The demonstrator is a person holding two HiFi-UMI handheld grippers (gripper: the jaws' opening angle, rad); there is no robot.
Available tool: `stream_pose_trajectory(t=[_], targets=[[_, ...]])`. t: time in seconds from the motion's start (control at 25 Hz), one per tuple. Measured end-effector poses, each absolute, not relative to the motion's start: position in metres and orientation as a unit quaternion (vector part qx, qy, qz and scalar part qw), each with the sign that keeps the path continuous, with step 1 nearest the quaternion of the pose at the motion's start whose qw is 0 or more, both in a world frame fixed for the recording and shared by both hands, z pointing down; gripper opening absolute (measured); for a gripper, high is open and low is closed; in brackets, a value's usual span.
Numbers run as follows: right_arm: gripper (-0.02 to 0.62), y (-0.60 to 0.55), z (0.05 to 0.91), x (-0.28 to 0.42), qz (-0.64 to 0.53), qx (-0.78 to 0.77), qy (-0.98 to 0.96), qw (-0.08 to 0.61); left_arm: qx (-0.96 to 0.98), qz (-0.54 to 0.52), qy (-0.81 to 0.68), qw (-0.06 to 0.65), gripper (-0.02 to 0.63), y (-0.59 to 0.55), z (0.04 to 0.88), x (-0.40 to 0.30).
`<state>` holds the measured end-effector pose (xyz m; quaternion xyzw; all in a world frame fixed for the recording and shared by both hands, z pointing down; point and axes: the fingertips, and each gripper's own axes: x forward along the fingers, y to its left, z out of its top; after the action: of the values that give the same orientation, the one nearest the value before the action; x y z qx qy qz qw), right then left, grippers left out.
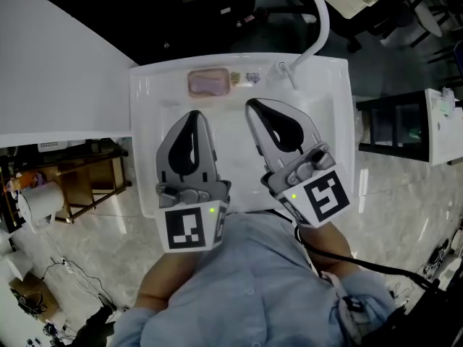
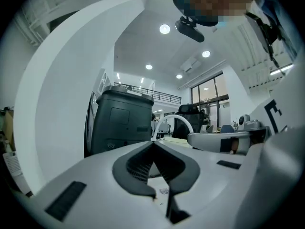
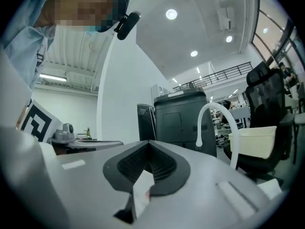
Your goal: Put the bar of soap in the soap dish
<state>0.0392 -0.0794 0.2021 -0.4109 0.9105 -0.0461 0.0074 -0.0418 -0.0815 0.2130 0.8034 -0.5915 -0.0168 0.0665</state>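
A pink bar of soap (image 1: 208, 82) lies in a translucent pink soap dish (image 1: 192, 91) on the back rim of the white sink (image 1: 145, 121). My left gripper (image 1: 194, 114) hovers over the basin, nearer me than the dish, shut and holding nothing. My right gripper (image 1: 251, 105) hangs beside it to the right, also shut and bare. In the left gripper view the jaws (image 2: 153, 142) meet at the tip with only the room beyond. The right gripper view shows its jaws (image 3: 148, 141) closed too. Neither gripper view shows the soap or the dish.
A white curved faucet (image 1: 318, 27) rises from the sink's back right corner, with a small packet (image 1: 252, 78) next to the dish. A white partition (image 1: 51, 63) stands at left, a black table (image 1: 394, 125) at right. A dark cabinet (image 3: 183, 118) stands ahead.
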Motion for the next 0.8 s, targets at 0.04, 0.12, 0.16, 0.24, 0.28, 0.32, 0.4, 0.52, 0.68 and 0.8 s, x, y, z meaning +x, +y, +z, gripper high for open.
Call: stream_pose_trajectory(t=[0.04, 0.12, 0.16, 0.24, 0.28, 0.32, 0.4, 0.52, 0.68, 0.8], targets=[[0.002, -0.076, 0.197, 0.040, -0.044, -0.411, 0.911, 0.011, 0.803, -0.015, -0.591, 0.066, 0.005, -0.077, 0.210, -0.040], [0.002, -0.070, 0.190, 0.042, -0.041, -0.411, 0.911, 0.011, 0.804, -0.017, -0.591, 0.058, 0.005, -0.071, 0.202, -0.036], [0.002, -0.067, 0.189, 0.043, -0.039, -0.413, 0.910, 0.010, 0.805, -0.019, -0.591, 0.054, 0.005, -0.068, 0.199, -0.034], [0.000, -0.061, 0.187, 0.047, -0.034, -0.415, 0.909, 0.010, 0.807, -0.022, -0.589, 0.047, 0.005, -0.063, 0.194, -0.029], [0.000, -0.058, 0.187, 0.048, -0.033, -0.415, 0.909, 0.011, 0.807, -0.023, -0.588, 0.045, 0.005, -0.061, 0.194, -0.027], [0.001, -0.056, 0.186, 0.049, -0.033, -0.414, 0.909, 0.013, 0.808, -0.023, -0.587, 0.043, 0.005, -0.059, 0.193, -0.025], [0.001, -0.053, 0.184, 0.051, -0.030, -0.415, 0.909, 0.016, 0.810, -0.024, -0.585, 0.038, 0.005, -0.057, 0.190, -0.023], [0.001, -0.052, 0.180, 0.051, -0.023, -0.418, 0.908, 0.023, 0.812, -0.024, -0.582, 0.032, 0.005, -0.056, 0.186, -0.022], [0.000, -0.048, 0.177, 0.051, -0.019, -0.420, 0.907, 0.029, 0.816, -0.023, -0.577, 0.029, 0.005, -0.052, 0.185, -0.019], [0.000, -0.048, 0.174, 0.053, -0.015, -0.422, 0.906, 0.028, 0.818, -0.023, -0.574, 0.027, 0.005, -0.053, 0.182, -0.017]])
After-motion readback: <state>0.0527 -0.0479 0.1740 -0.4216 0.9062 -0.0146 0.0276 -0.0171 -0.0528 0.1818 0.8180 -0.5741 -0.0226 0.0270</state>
